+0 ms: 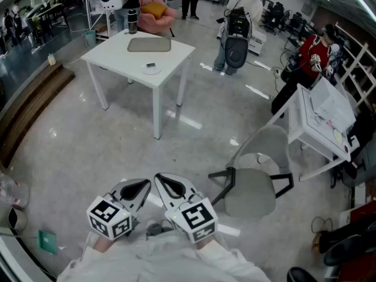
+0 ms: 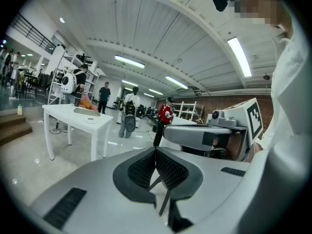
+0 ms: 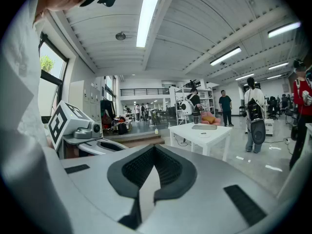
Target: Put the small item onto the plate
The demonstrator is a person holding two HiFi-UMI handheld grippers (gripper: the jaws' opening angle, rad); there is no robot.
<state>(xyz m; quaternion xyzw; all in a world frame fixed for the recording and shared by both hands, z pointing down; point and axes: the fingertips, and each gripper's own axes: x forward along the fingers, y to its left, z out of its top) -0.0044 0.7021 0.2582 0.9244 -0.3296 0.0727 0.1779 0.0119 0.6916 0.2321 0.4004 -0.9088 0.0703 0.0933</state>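
Far ahead stands a white table. Near its front edge lies a small white plate, and a small dark item sits at or on it; I cannot tell which from here. A grey tray and a dark tumbler occupy the table's far side. My left gripper and right gripper are held side by side close to my body, well short of the table. Both are shut with nothing between the pads.
A grey office chair stands on the glossy floor to my right, beside a white desk. People stand beyond the table, one with a backpack, one in red. Wooden steps run along the left.
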